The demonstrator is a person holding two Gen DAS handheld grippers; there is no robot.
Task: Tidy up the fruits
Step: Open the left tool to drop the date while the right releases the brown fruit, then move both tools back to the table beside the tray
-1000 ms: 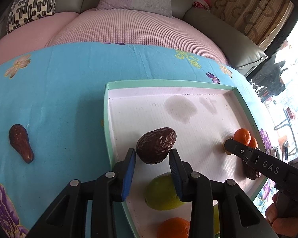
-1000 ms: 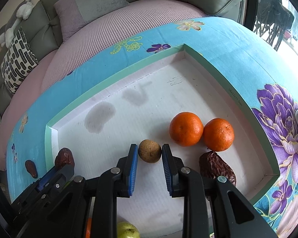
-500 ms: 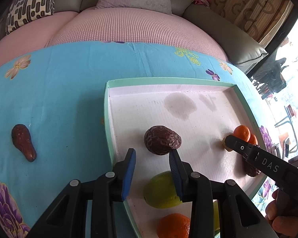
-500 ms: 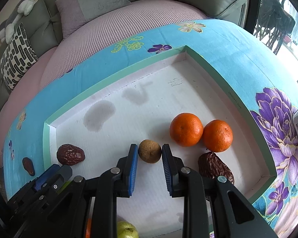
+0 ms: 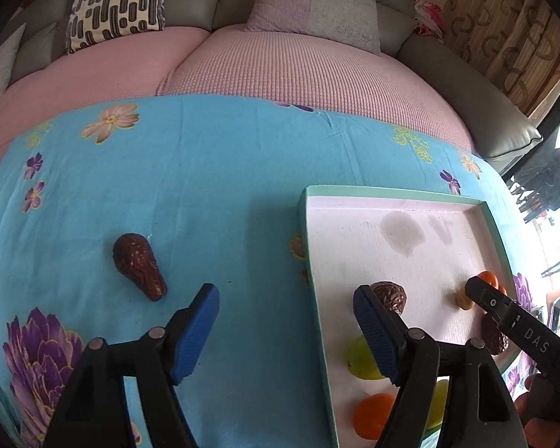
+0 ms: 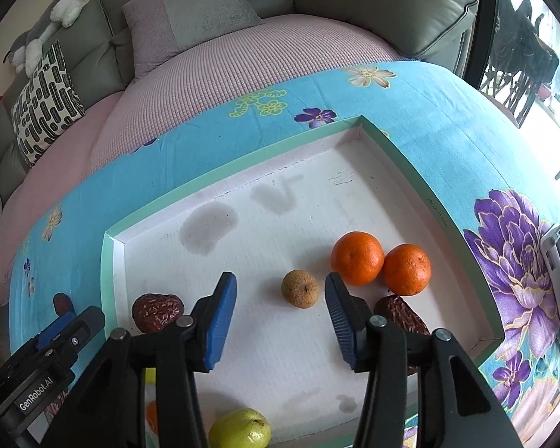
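Now that both jaws are opening empty, date (image 5: 389, 296) and brown fruit (image 6: 299, 288) lie released in tray (image 6: 399, 149); left gripper (image 5: 285, 326) shifted toward stray date (image 5: 138, 265) on tabletop (image 5: 205, 186); right gripper (image 6: 280, 310) straddles brown fruit without touching

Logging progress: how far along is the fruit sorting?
Done: two oranges, three dates and a small brown fruit lie in the tray. In hand: nothing; left gripper and right gripper are both opening, empty. Left: one date on the cloth.
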